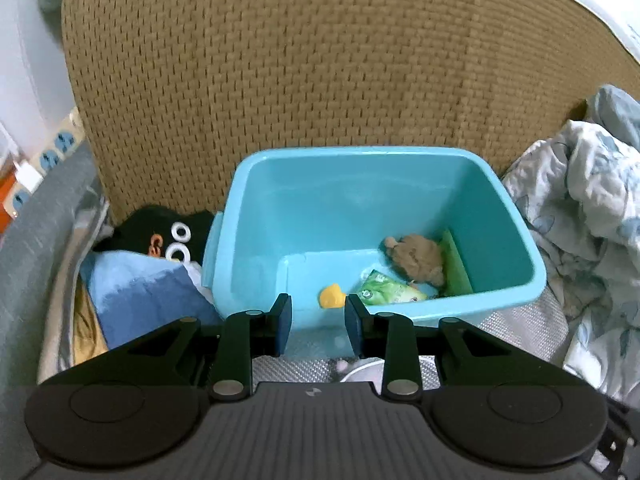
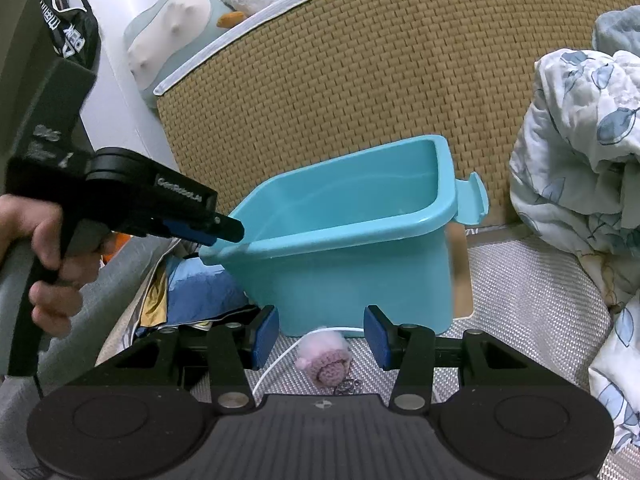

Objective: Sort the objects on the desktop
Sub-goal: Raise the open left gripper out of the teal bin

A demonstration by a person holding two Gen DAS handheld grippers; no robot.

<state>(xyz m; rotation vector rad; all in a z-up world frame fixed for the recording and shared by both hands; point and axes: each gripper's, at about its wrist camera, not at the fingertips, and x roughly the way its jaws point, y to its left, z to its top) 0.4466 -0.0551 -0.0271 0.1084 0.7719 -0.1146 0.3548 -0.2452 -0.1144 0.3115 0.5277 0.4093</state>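
1. Two pairs of tongs work around one blue bin (image 2: 352, 256), which stands on a woven mat (image 2: 532, 304) against a tall wicker board (image 2: 360, 80). It already holds a brown plush (image 1: 418, 258), a green packet (image 1: 386, 290) and a yellow toy (image 1: 332, 296).
2. Right tongs (image 2: 320, 338) are spread and empty, hanging just above a pink crocheted toy (image 2: 326, 358) that lies on the mat near the bin's near wall, likely the next item to sort.
3. Left tongs (image 1: 316, 320) are also spread and empty, poised over the bin's left rim; they could steady the bin if it slides.
4. Best practice here: lower the right tongs straight, centre the toy between the pads, and close on its woolly body.
5. One white cable (image 2: 276, 364) runs beside the toy; avoid pinching it.
6. Small metal charm (image 2: 346, 387) at the toy's near end may dangle, so lift clear of the rim.
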